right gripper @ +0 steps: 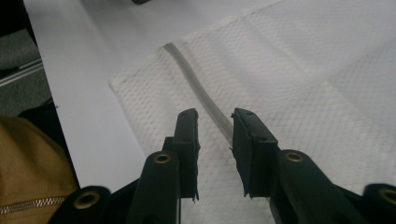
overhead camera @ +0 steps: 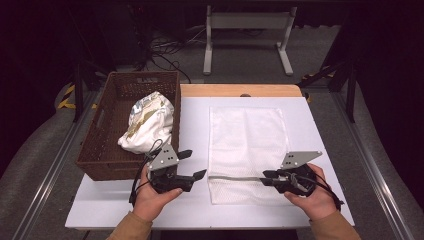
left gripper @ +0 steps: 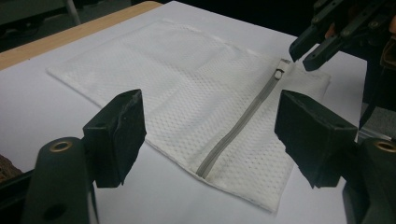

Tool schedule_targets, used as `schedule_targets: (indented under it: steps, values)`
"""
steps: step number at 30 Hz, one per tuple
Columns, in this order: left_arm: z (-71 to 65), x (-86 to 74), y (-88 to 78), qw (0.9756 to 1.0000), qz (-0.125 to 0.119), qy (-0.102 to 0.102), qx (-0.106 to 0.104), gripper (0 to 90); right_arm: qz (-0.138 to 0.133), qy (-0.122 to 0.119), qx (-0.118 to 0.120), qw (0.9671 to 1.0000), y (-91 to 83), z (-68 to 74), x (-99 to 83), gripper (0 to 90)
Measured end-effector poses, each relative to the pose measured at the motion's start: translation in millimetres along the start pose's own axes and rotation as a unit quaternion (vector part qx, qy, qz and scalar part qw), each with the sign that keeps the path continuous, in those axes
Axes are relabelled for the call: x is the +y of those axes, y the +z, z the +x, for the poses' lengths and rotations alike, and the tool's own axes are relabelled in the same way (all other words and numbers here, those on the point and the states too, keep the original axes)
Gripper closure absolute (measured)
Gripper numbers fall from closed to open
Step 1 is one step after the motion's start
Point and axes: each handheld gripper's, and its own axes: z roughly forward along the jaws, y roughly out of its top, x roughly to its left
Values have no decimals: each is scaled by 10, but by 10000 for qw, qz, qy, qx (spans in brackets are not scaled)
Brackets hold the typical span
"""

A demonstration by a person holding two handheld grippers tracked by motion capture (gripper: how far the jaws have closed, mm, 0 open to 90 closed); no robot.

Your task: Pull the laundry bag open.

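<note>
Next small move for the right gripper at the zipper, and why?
Probably ease the right gripper down and close on the grey zipper's pull. Its jaws stand slightly apart above the zipper with nothing between them, and the white mesh laundry bag lies flat, zipped shut.

Lab: floor cables, frame rails

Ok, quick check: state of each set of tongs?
Left tongs: open wide, holding nothing, short of the mesh bag.
Right tongs: slightly open over the zipper, gripping nothing.
</note>
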Motion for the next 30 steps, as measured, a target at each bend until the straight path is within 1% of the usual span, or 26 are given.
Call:
schedule_targets:
  steps: [3, 6, 7, 9, 11, 14, 15, 19, 21, 24, 28, 29, 30]
  values:
    - [2, -1, 0, 10000, -5, -15, 30, 255, -172, 122, -113, 9997, -75, -48, -16, 722]
    - [4, -4, 13, 10000, -18, -79, 39, 256, -275, 258, -282, 9989, -142, -89, -41, 743]
    - [8, -4, 19, 10000, -27, -57, 28, 256, -304, 315, -344, 9985, -163, -106, -51, 750]
    - [-1, -7, 31, 10000, -56, -78, 0, 256, -334, 433, -476, 9974, -205, -145, -77, 786]
    - [-2, -9, 42, 10000, -50, -47, -15, 269, -332, 528, -588, 9963, -242, -189, -109, 828]
    - [-13, -21, 59, 10000, -44, -37, 11, 299, -289, 761, -774, 9937, -296, -282, -174, 865]
    - [-14, -23, 59, 10000, -43, -36, 12, 314, -278, 829, -810, 9929, -307, -312, -196, 864]
    - [-23, -29, 60, 9999, -108, -40, 10, 387, -231, 1091, -933, 9894, -330, -408, -277, 842]
    - [-22, -34, 58, 9999, -122, -49, 14, 407, -218, 1156, -941, 9886, -333, -440, -301, 823]
    - [-20, -38, 63, 9999, -138, -73, -62, 430, -168, 1290, -987, 9866, -331, -499, -350, 775]
    - [-29, -36, 66, 9999, -130, -66, -30, 449, -117, 1425, -1078, 9838, -339, -555, -395, 702]
    - [-44, -32, 65, 10000, -78, -3, 62, 453, -77, 1461, -1112, 9830, -345, -573, -407, 678]
    - [-46, -29, 69, 10000, -64, 25, 47, 455, -51, 1486, -1139, 9823, -345, -584, -415, 661]
